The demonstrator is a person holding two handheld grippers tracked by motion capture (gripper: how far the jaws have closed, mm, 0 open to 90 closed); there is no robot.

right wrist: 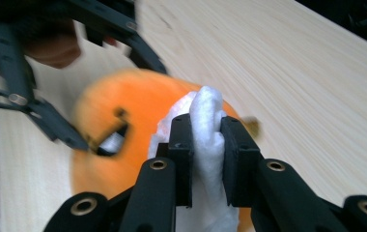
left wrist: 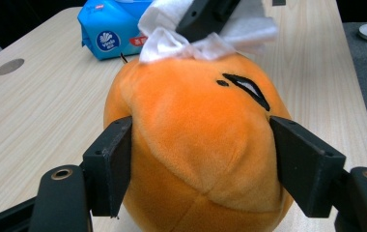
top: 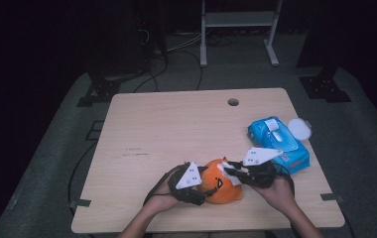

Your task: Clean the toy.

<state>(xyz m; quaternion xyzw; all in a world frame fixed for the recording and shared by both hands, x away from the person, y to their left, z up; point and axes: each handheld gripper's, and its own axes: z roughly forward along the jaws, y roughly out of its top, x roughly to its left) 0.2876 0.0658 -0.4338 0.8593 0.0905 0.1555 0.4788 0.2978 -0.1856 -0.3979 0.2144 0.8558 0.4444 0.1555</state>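
Note:
An orange plush toy point(top: 222, 192) with a black stitched face lies near the table's front edge. My left gripper point(left wrist: 201, 162) is shut on it, one pad pressing into each side of the soft body point(left wrist: 196, 121). My right gripper point(right wrist: 206, 154) is shut on a folded white wipe point(right wrist: 205, 111) and holds it against the top of the toy point(right wrist: 133, 101). In the high view the left gripper point(top: 202, 192) is at the toy's left and the right gripper point(top: 232, 173) comes in from its right, with the wipe point(top: 225, 170) on the toy's upper side.
A blue pack of wet wipes point(top: 278, 144) lies to the right of the toy, with a white round lid point(top: 299, 128) at the table's right edge. The wooden table point(top: 176, 124) has a cable hole point(top: 233, 102) near its far edge.

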